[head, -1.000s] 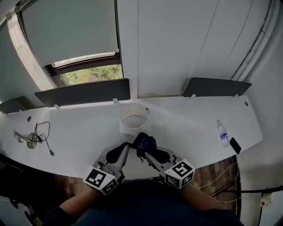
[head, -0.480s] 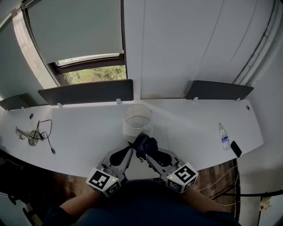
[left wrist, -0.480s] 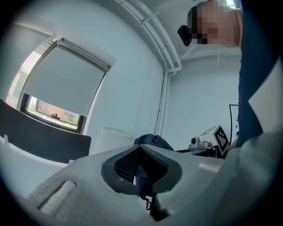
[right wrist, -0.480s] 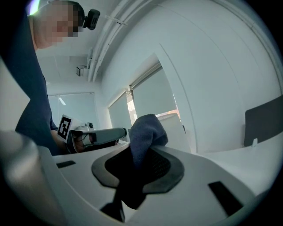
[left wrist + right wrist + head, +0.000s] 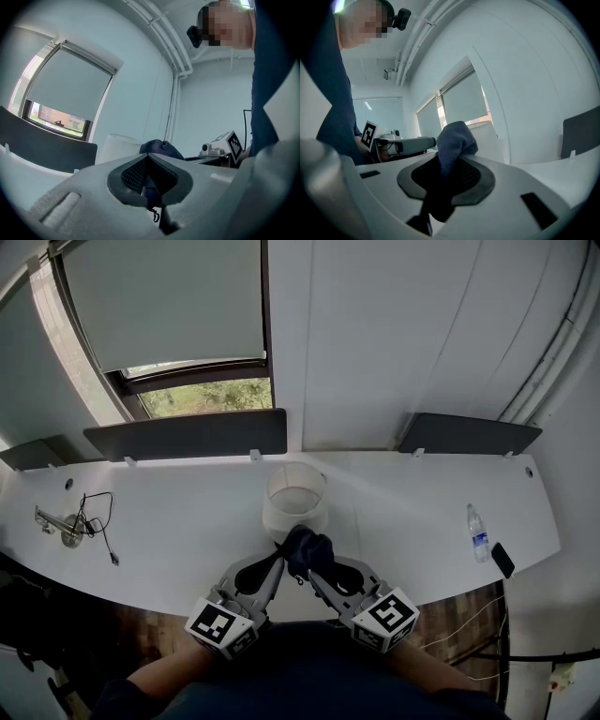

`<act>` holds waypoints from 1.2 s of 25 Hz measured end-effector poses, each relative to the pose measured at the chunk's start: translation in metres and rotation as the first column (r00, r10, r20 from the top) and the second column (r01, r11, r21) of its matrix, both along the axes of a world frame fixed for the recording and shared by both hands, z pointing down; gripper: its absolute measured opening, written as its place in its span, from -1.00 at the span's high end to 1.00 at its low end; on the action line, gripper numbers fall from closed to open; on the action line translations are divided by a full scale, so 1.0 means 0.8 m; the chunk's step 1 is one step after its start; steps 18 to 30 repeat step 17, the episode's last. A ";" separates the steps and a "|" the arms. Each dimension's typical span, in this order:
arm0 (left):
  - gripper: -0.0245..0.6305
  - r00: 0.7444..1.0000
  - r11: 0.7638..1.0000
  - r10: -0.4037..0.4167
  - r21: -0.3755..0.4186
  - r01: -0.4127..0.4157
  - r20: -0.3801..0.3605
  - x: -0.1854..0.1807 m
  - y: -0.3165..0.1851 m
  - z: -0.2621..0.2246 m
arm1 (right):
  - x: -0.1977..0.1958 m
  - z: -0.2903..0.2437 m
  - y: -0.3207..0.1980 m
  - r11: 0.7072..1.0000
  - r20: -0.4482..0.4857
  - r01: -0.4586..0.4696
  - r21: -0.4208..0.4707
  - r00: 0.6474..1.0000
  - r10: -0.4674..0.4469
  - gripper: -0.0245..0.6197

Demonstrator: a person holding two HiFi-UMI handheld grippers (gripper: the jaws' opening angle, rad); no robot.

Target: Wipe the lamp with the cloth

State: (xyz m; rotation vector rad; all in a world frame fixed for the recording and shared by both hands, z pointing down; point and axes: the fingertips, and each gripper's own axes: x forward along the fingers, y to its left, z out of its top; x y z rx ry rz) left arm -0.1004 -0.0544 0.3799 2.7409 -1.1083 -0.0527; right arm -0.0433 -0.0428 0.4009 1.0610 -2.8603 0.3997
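Together, left hand-held gripper (image 5: 278,560) and right hand-held gripper (image 5: 307,565) clamped on bunched navy cloth (image 5: 308,547), just beside cylindrical white lamp (image 5: 294,501)

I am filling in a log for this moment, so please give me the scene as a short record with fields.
lamp: white shade, upright, middle of the table
cloth: dark, bunched, at the lamp's near side; contact not clear
left gripper: shut on cloth
right gripper: shut on cloth
grippers together: side by side, both tips at the cloth
bottle: lying near the table's right end
cable: near the table's left end
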 end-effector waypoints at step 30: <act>0.91 1.000 1.000 -0.024 0.007 0.024 -0.019 -0.005 -0.010 -0.001 | -0.001 0.004 -0.011 1.000 -0.002 0.012 0.002 1.000 -0.012 0.64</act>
